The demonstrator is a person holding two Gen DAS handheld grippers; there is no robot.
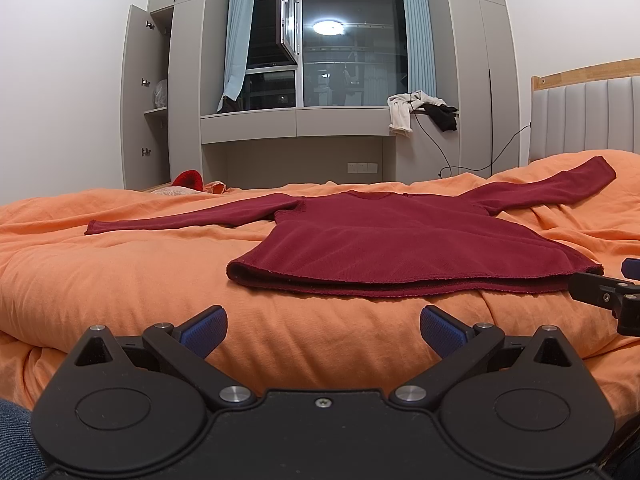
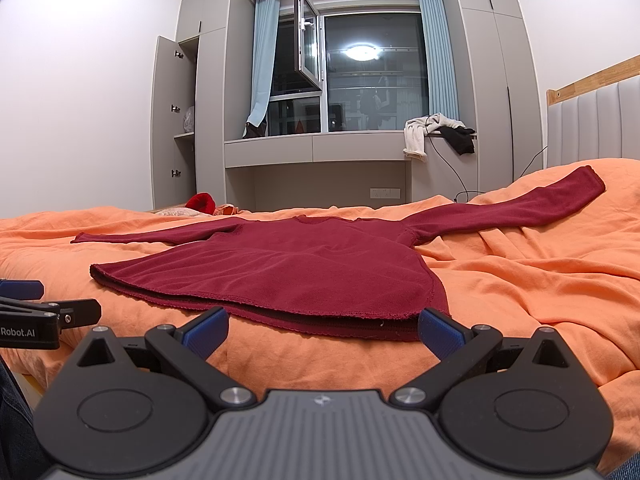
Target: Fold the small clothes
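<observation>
A dark red long-sleeved sweater lies flat on the orange bedding, hem towards me and both sleeves spread out to the sides. My left gripper is open, just short of the hem's left half, with nothing between its blue pads. My right gripper is open too, its pads flanking the hem's right part without touching it. Each gripper's tip shows at the edge of the other's view.
A padded headboard stands at the right. Beyond the bed are a grey window bench with white and black clothes, a trailing cable, and an open cabinet door. A red item lies at the bed's far edge.
</observation>
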